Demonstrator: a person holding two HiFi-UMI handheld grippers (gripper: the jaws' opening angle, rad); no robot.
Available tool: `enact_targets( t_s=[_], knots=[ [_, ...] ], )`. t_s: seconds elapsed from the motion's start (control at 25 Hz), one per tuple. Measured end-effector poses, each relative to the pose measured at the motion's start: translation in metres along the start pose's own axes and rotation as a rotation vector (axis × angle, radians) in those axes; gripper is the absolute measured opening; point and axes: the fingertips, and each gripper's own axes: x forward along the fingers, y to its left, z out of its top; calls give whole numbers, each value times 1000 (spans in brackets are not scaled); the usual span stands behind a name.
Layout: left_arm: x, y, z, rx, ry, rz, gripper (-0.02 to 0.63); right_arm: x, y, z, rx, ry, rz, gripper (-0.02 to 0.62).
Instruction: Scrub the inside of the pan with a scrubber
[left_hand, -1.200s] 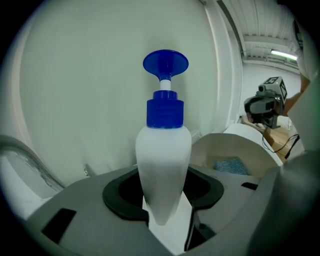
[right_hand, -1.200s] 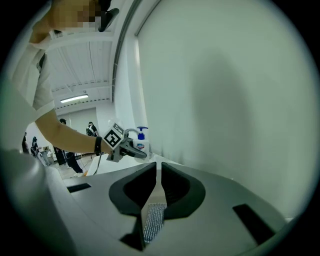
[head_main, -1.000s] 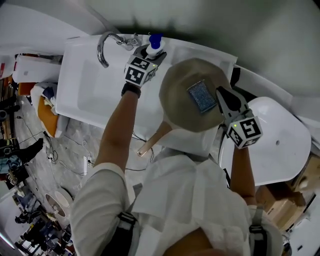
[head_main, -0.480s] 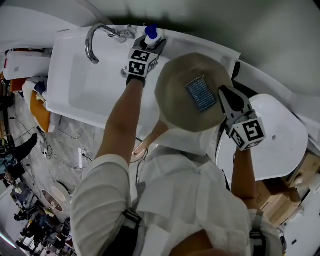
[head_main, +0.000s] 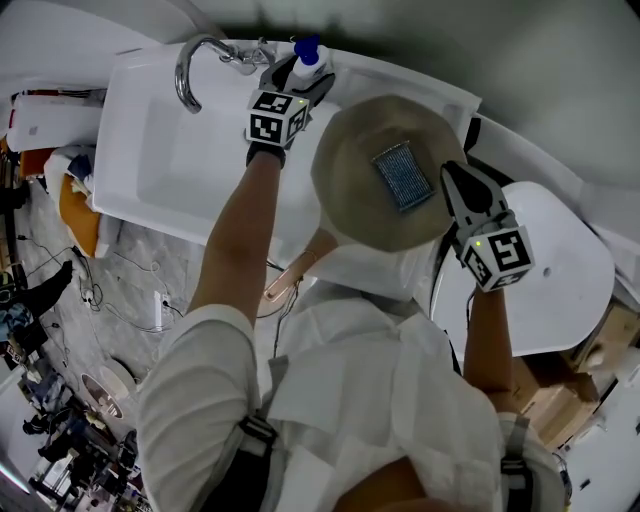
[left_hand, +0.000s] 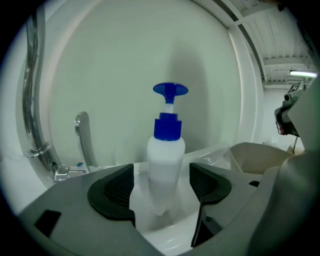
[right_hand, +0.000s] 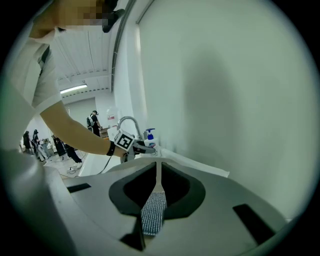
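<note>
A beige pan (head_main: 355, 205) rests on the ledge to the right of the white sink (head_main: 150, 150), its wooden handle (head_main: 297, 272) pointing toward me. A blue-grey mesh scrubber (head_main: 403, 177) lies inside it, and my right gripper (head_main: 447, 176) is shut on its edge. The right gripper view shows the scrubber (right_hand: 154, 212) pinched between the closed jaws of that gripper (right_hand: 158, 170). My left gripper (head_main: 300, 78) is at a white soap bottle (head_main: 307, 60) with a blue pump. Its jaws have just been opening. The bottle (left_hand: 166, 160) stands between the pads of the left gripper (left_hand: 162, 181) with a gap on both sides.
A chrome faucet (head_main: 190, 70) arches over the sink's far left corner, close to the bottle. A white rounded fixture (head_main: 565, 290) sits right of the pan. Cardboard boxes (head_main: 560, 405) are at the lower right, and cables and clutter cover the floor (head_main: 60, 290) on the left.
My left gripper has shifted a little toward the back of the sink ledge, staying at the soap bottle. The right gripper and scrubber remain in the pan.
</note>
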Motion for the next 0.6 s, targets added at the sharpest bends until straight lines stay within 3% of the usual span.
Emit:
enact_targets(
  t_s=[0.2, 0.36, 0.6],
  knots=[
    [-51, -7, -3, 25, -3, 19, 339, 10, 5, -16, -20, 127, 25, 34],
    [-101, -23, -10, 40, 2, 25, 339, 23, 22, -34, -66, 243, 84, 112],
    [-159, -64, -3, 34, -30, 19, 336, 39, 43, -57, -120, 352, 123, 127]
  ],
)
